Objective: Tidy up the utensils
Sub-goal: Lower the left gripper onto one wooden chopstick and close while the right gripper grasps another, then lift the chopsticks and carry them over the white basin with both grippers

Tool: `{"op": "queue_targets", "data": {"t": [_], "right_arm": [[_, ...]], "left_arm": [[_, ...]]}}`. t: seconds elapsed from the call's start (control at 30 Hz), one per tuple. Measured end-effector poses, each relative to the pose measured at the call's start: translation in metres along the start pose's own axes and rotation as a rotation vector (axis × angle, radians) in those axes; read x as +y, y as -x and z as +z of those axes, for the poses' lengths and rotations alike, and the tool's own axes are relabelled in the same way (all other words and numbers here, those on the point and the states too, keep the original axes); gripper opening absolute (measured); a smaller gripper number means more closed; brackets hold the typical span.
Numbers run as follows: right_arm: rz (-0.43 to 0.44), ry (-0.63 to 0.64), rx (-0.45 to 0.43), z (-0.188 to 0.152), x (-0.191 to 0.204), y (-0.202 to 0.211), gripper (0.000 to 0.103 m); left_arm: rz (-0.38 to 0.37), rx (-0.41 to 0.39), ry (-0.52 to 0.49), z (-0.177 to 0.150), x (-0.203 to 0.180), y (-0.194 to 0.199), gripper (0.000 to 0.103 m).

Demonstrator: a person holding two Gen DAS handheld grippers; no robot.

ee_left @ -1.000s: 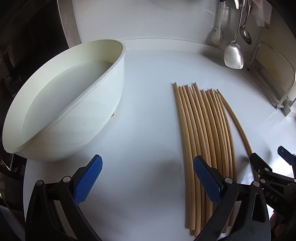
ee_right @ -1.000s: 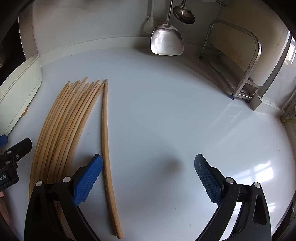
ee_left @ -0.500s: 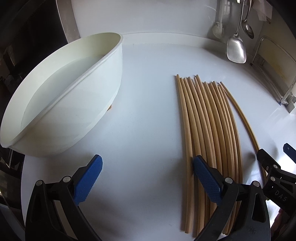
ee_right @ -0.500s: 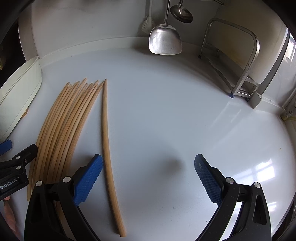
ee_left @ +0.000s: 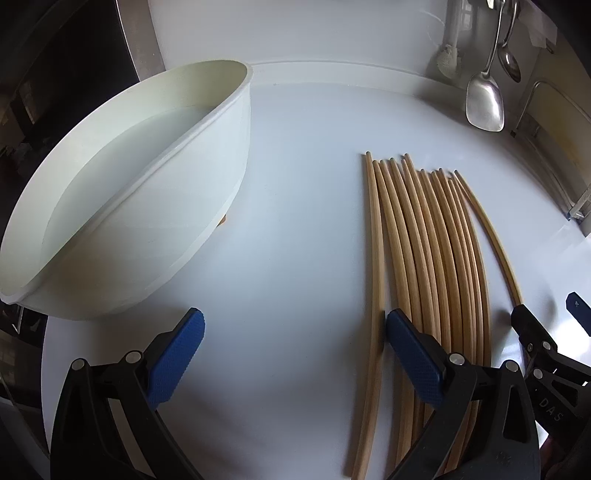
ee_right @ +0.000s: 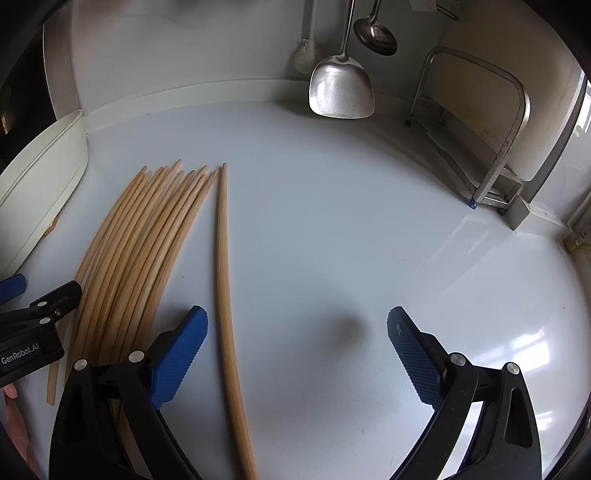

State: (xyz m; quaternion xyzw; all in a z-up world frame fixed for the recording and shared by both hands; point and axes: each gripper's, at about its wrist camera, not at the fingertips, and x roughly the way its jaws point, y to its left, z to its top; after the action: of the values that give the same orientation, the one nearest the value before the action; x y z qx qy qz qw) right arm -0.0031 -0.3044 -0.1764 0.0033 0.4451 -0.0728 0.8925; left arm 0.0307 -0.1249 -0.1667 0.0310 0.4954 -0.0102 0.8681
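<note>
Several long wooden chopsticks [ee_left: 432, 258] lie side by side on the white counter; they also show in the right wrist view [ee_right: 140, 254]. One chopstick [ee_right: 226, 295] lies apart, just right of the bundle. My left gripper [ee_left: 293, 350] is open and empty, low over the counter, its right finger over the bundle's left edge. My right gripper [ee_right: 297, 350] is open and empty; the single chopstick runs between its fingers, close to the left one. A white container [ee_left: 140, 206] stands left of the chopsticks.
A metal spatula [ee_right: 341, 88], a ladle [ee_right: 375, 35] and a brush [ee_right: 306, 55] hang at the back wall. A metal rack [ee_right: 495, 147] stands at the back right. The counter's raised rim [ee_right: 192, 92] runs along the back.
My left gripper has moved back and slightly left, so the container and chopsticks sit farther ahead. The right gripper has barely shifted. Both stay open.
</note>
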Motion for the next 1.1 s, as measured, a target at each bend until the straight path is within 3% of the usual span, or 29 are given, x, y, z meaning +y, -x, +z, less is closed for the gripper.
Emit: {"op": "queue_targets", "data": {"t": [0.03, 0.2, 0.33, 0.4, 0.47, 0.53, 0.83, 1.1], "right_arm": [[0.008, 0.004, -0.002, 0.000, 0.001, 0.000, 0.092], [0.070, 0.035, -0.010, 0.002, 0.006, 0.002, 0.072], [0.125, 0.049, 0.002, 0.005, 0.011, 0.004, 0.054], [0.135, 0.075, 0.003, 0.006, 0.016, 0.006, 0.042], [0.136, 0.097, 0.005, 0.008, 0.021, 0.008, 0.021], [0.130, 0.117, 0.006, 0.008, 0.026, 0.008, 0.006], [0.162, 0.026, 0.045, 0.012, 0.017, 0.011, 0.006], [0.162, -0.029, 0.020, 0.036, 0.016, 0.055, 0.006]], "left_arm": [[-0.003, -0.001, -0.001, 0.000, -0.001, 0.000, 0.096], [-0.068, -0.012, -0.031, 0.002, -0.010, 0.004, 0.069], [-0.085, -0.022, -0.055, 0.001, -0.015, 0.008, 0.042], [-0.095, -0.022, -0.068, 0.000, -0.017, 0.010, 0.025], [-0.104, -0.014, -0.074, 0.001, -0.019, 0.011, 0.008], [-0.103, -0.012, -0.080, 0.000, -0.020, 0.012, 0.008], [-0.168, 0.033, -0.082, 0.002, -0.016, 0.022, 0.007], [-0.228, -0.004, -0.108, 0.027, -0.008, 0.069, 0.007]]}}
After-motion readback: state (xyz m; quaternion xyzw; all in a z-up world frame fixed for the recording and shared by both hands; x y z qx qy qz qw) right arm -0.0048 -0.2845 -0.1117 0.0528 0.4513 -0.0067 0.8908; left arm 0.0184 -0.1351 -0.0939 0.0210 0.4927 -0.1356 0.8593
